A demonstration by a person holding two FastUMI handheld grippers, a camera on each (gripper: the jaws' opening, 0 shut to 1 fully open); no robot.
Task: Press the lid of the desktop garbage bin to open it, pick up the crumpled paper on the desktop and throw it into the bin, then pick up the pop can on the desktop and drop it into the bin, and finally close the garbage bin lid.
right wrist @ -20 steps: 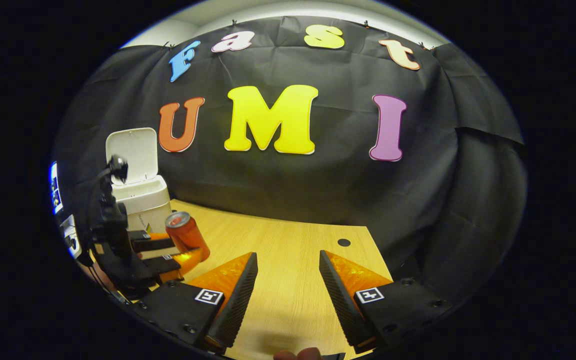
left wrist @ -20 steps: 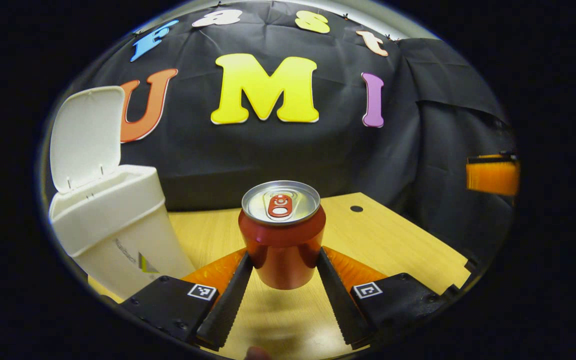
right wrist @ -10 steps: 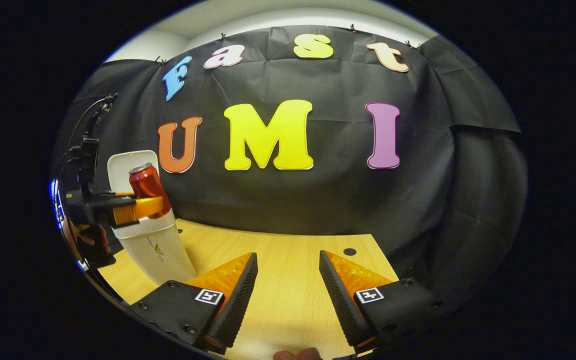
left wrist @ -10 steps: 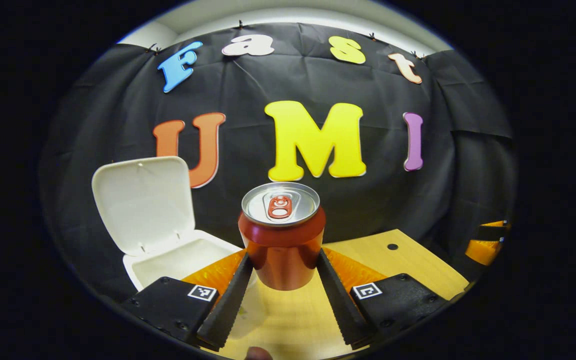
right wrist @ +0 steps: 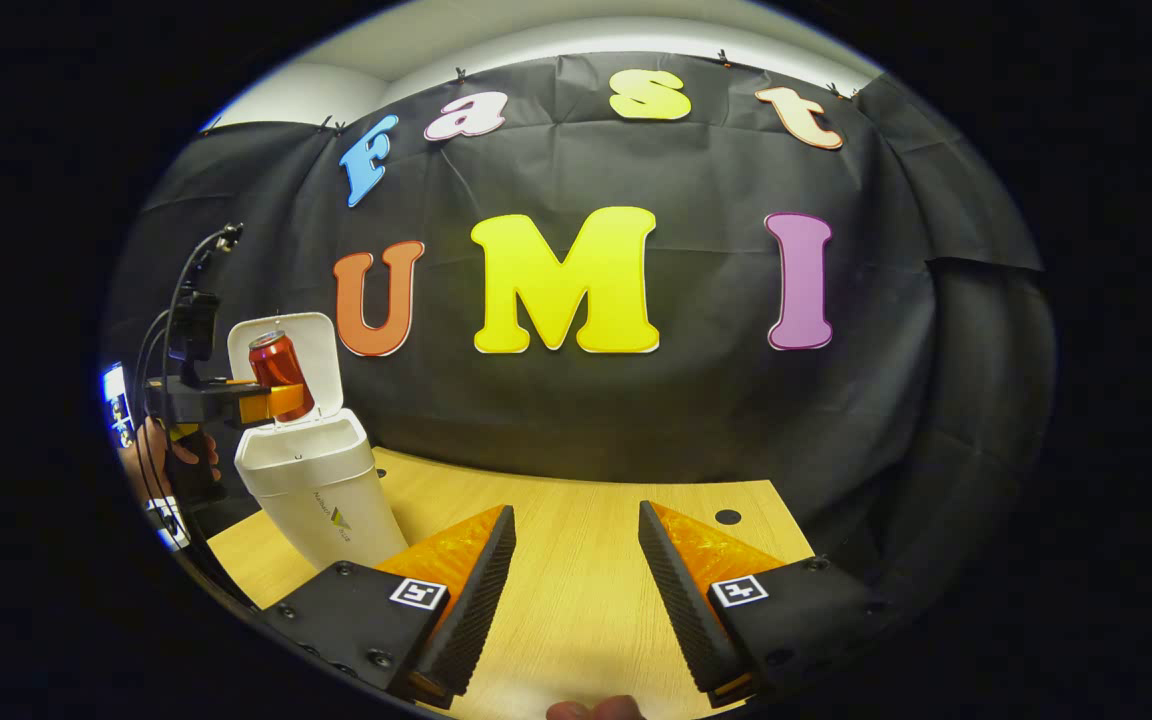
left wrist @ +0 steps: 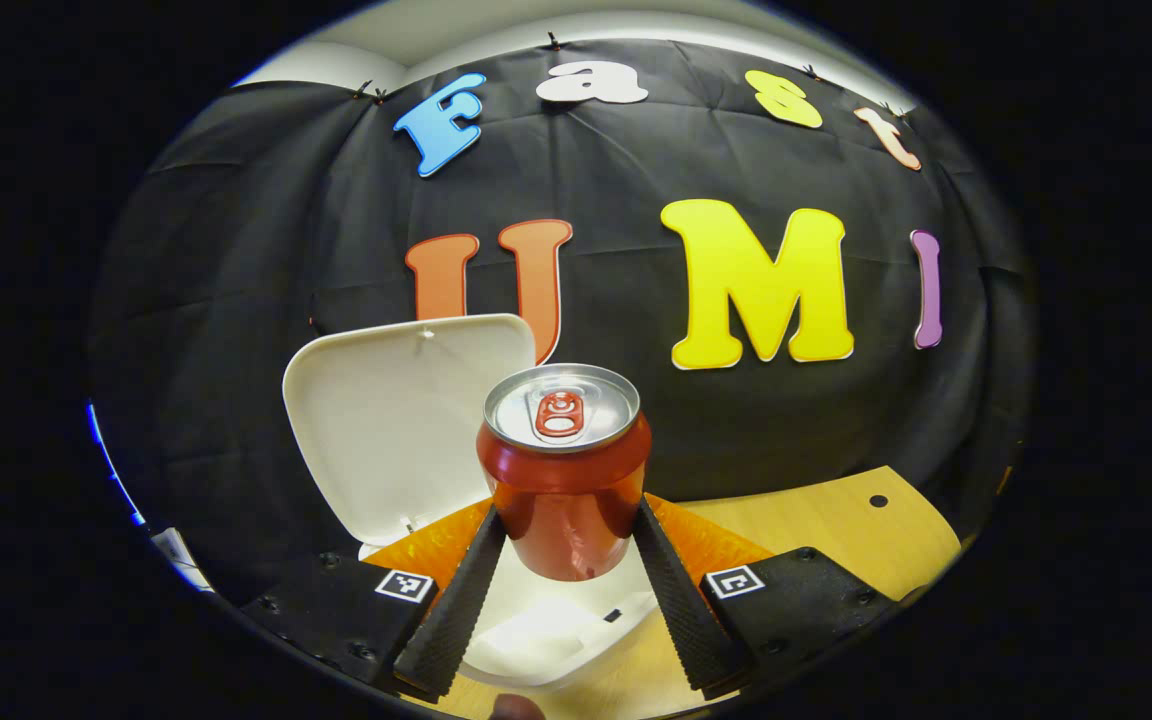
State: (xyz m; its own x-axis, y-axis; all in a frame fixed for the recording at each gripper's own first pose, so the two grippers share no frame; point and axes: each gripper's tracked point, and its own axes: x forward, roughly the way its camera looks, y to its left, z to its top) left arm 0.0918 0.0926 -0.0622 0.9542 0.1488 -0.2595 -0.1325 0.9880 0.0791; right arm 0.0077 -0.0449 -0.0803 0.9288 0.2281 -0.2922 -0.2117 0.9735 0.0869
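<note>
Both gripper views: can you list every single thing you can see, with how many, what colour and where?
Round red metal pop can: one, red with a silver top, upright between the left gripper's fingers, above the open bin.
White plastic desktop garbage bin: one, white, on the table's left part in the right gripper view.
Bin lid: one, white, flipped up behind the can.
Light wooden table: one, pale wood, with a small dark hole near its far right corner.
Left gripper: one, closed on the can.
Right gripper: one, open, over bare table.
Hand: one, holding the left gripper's handle.
</note>
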